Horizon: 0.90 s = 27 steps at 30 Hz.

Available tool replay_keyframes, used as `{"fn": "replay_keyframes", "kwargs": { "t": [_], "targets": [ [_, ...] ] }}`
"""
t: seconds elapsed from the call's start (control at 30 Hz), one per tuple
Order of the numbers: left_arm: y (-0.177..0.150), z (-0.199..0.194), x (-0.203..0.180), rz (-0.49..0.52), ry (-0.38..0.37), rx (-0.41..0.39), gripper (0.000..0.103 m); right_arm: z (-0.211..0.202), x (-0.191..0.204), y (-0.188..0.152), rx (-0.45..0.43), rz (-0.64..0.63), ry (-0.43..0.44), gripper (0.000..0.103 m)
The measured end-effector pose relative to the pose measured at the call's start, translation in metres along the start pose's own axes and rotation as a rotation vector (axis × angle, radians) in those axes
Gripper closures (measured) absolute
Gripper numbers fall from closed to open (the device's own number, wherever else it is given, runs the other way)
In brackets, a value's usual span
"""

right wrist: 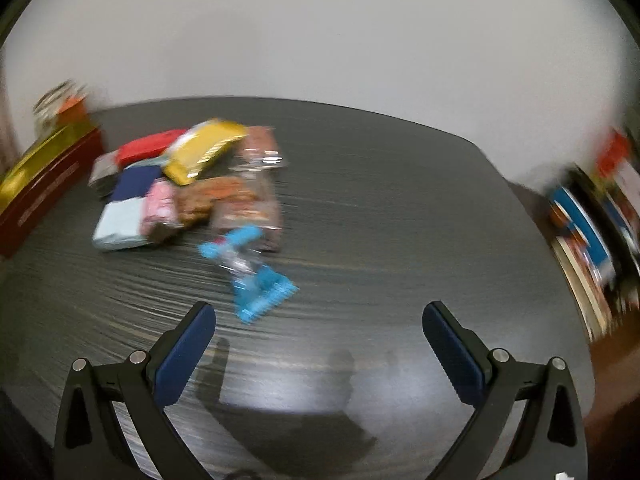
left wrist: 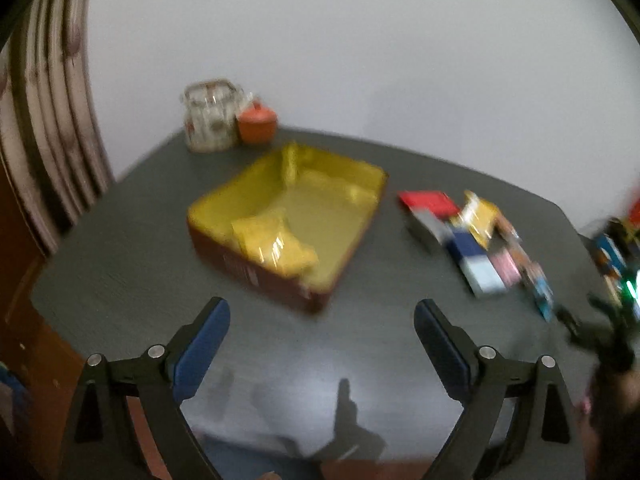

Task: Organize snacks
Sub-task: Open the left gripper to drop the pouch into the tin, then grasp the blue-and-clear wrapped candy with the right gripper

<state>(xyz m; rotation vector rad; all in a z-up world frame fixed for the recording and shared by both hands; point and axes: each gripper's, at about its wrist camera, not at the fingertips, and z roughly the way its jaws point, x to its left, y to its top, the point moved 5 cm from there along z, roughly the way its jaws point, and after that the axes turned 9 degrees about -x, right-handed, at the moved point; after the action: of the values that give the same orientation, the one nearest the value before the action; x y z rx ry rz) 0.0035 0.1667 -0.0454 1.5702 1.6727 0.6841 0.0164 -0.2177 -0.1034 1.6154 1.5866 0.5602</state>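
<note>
We count one yellow packet (left wrist: 276,246) in one tin (left wrist: 360,176); our left gripper (left wrist: 322,320) and right gripper (right wrist: 319,320) tilt downward, wide apart, empty.

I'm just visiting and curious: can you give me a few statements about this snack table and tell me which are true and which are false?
1. A yellow packet lies inside the gold-lined tin. True.
2. The left tool grips a snack. False: its jaws are open with nothing between them.
3. A glass jar stands beside an orange pot. True.
4. The light blue wrapper lies in the tin. False: it lies on the dark table, near the right tool.
</note>
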Motion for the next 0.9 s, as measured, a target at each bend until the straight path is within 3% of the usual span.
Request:
{"fn": "replay_keyframes", "kwargs": {
  "t": [0.13, 0.2, 0.23, 0.27, 0.37, 0.4, 0.43, 0.47, 0.63, 0.9],
  "targets": [
    [-0.032, -0.019, -0.009, 0.033, -0.029, -0.011, 0.010, 0.020, 0.021, 0.014, 0.037, -0.105, 0.073, 0.002],
    [-0.039, -0.023, -0.009, 0.007, -0.058, -0.005, 0.010, 0.038, 0.023, 0.012, 0.099, -0.120, 0.090, 0.014],
    [-0.042, -0.026, -0.010, 0.004, -0.066, -0.010, 0.010, 0.044, 0.023, 0.010, 0.122, -0.120, 0.088, 0.033],
    [-0.043, -0.029, -0.010, 0.009, -0.072, -0.020, 0.010, 0.050, 0.022, 0.010, 0.139, -0.111, 0.092, 0.040],
    [-0.042, -0.032, -0.010, 0.007, -0.077, -0.031, 0.010, 0.057, 0.017, 0.010, 0.150, -0.083, 0.088, 0.041],
    [-0.042, -0.032, -0.010, 0.000, -0.082, -0.033, 0.010, 0.058, 0.017, 0.011, 0.153, -0.073, 0.105, 0.046],
    [-0.042, -0.032, -0.009, -0.004, -0.085, -0.034, 0.010, 0.057, 0.018, 0.011, 0.156, -0.059, 0.140, 0.068],
    [-0.042, -0.032, -0.009, -0.003, -0.084, -0.034, 0.010, 0.056, 0.021, 0.011, 0.163, -0.048, 0.172, 0.080],
    [-0.040, -0.034, -0.006, -0.026, -0.074, -0.034, 0.010, 0.033, 0.036, 0.012, 0.136, -0.064, 0.194, 0.080],
    [-0.034, -0.042, 0.003, -0.048, -0.024, -0.050, 0.010, -0.005, 0.047, 0.023, 0.110, -0.036, 0.070, 0.080]
  ]
}}
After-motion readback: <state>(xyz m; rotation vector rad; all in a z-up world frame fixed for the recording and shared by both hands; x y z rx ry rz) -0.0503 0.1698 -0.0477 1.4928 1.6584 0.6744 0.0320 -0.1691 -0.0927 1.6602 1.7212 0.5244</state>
